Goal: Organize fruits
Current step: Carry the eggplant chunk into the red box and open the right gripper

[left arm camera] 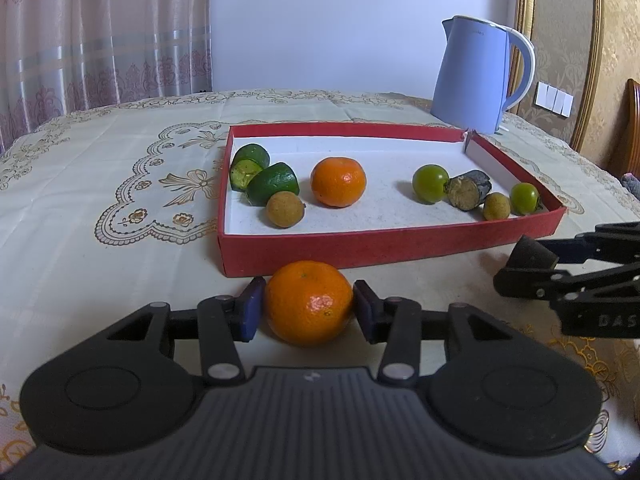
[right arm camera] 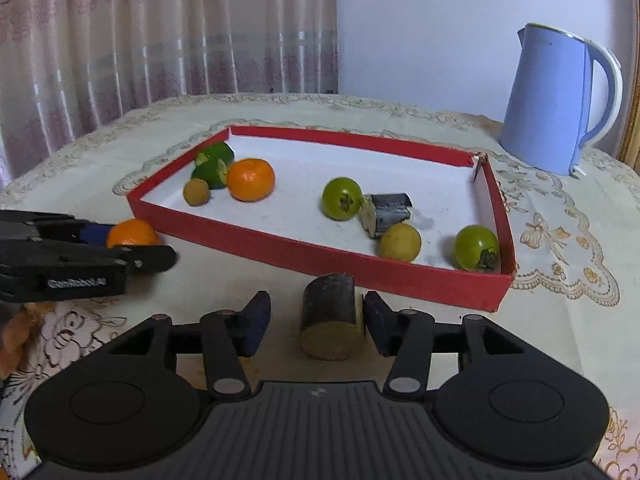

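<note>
L hand-held gripper (left arm camera: pixel 308 310) has both pads against an orange (left arm camera: pixel 308 303) on the desk (left arm camera: pixel 100 248), just in front of the red tray's (left arm camera: pixel 360 246) near wall; it's gripping the orange. R hand-held gripper (right arm camera: pixel 316 322) is spread around a dark cane stub (right arm camera: pixel 330 316), also just in front of the tray: R pad touching or nearly so, L pad clear of it, so not clamped.

Inside the tray, L end: two green cut pieces (left arm camera: pixel 264 178), a longan (left arm camera: pixel 285 209), a second orange (left arm camera: pixel 338 182). R end: green tomato (left arm camera: pixel 430 183), dark cane piece (left arm camera: pixel 469 189), another longan (left arm camera: pixel 496 206), second green tomato (left arm camera: pixel 525 198). Blue kettle (left arm camera: pixel 476 76) stands behind the tray's far R corner.

L wrist view alone shows both pads on the orange; R view shows the orange half hidden behind that gripper. The stub's pale cut face shows only in the R view.
</note>
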`<state>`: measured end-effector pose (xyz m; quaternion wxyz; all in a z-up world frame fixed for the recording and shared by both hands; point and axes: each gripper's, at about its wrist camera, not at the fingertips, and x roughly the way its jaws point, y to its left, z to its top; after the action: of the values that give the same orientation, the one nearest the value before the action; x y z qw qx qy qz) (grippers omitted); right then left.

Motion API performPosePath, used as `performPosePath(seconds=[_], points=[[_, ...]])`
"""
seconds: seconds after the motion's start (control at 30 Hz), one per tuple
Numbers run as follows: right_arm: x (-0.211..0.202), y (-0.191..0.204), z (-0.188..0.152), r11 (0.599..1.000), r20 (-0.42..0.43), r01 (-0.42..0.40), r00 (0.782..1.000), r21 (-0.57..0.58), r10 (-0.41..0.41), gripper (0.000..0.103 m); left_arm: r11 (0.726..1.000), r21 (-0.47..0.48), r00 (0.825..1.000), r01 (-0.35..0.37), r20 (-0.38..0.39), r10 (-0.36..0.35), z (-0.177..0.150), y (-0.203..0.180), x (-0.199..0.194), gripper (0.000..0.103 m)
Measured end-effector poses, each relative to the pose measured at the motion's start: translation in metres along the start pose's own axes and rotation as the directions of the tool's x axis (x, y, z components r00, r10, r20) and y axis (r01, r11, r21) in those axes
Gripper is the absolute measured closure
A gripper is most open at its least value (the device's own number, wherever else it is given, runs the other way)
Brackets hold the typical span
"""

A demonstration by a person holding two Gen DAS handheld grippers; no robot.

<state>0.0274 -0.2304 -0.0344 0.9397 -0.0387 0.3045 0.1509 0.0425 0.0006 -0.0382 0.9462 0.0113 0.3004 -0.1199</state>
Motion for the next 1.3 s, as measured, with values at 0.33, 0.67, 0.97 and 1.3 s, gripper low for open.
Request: performPosePath(seconds=[0.33,0.67,0.97,1.3], points=[[0.003,-0.008,-0.006,0.999,0.010,0.028,1.000,0.040,-0.028,0.070,1.000,0.001,1.000,0.004,-0.001,-0.004,0.000,0.000,0.000,0.058],[-0.017,0.000,0.018,1.000,0.100,0.018,0.995,-0.006,-0.017,0.071,1.000,0.000,1.000,0.005,-0.001,-0.005,0.000,0.000,0.000,0.057],[0.035,0.002,0.061,1.000,0.046,0.002,0.999,-0.018,-0.001,0.070,1.000,0.001,1.000,0.007,-0.001,-0.007,0.000,0.000,0.000,0.057],[0.068,0.005,0.061,0.999,-0.001,0.043,0.999,-0.029,-0.043,0.070,1.000,0.003,1.000,0.018,-0.003,-0.018,0.000,-0.001,0.000,0.053]])
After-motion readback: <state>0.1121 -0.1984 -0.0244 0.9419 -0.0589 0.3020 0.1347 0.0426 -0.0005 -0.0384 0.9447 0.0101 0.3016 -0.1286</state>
